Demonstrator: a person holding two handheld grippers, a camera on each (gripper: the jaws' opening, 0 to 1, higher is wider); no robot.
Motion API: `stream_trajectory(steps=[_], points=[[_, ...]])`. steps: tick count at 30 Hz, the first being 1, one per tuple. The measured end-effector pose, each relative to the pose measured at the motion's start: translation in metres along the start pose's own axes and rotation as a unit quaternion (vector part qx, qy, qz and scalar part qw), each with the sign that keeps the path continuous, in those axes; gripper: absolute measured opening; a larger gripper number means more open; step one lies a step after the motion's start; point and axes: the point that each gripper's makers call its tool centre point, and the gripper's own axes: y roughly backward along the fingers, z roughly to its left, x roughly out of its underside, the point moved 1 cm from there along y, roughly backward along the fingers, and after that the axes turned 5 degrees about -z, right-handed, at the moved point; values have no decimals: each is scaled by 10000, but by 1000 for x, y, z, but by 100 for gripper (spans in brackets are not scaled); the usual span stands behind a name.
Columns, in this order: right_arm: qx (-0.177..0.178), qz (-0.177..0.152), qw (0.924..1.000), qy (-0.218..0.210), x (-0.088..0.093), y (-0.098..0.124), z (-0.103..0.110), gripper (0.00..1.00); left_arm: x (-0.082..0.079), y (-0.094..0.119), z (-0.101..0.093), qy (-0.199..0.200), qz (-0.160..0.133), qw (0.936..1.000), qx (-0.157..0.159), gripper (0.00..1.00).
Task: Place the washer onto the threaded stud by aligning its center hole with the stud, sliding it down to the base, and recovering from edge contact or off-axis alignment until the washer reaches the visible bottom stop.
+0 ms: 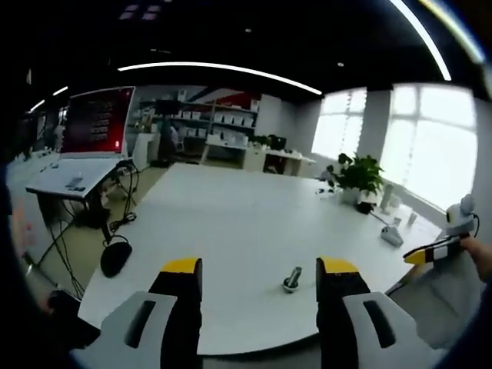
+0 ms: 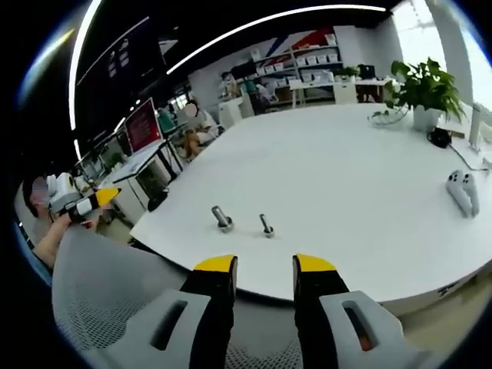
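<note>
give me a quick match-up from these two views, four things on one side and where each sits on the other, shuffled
Things:
1. plant
2. red screen
3. stud
4. white controller

Places:
A. on the side desk beyond the table's left end, in the left gripper view
B. near the table's front edge, just ahead of the right tool
C. far side of the table, by the windows
D. right part of the table in the right gripper view, lying flat

Pairs: 1-C, 2-A, 3-B, 4-D
</note>
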Motion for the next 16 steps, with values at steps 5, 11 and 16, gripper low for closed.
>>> stream_trajectory(steps=[5,11,16], points=[[-10,29,10000,67,1,-1,0,30,2,-1,0,-11,71,10000,-5,58],[-69,89,9999,113,2,-1,2,30,2,0,0,-71,75,9999,-17,56],[-55,45,9999,83,1,-1,2,30,2,0,0,-70,59,10000,-21,56]])
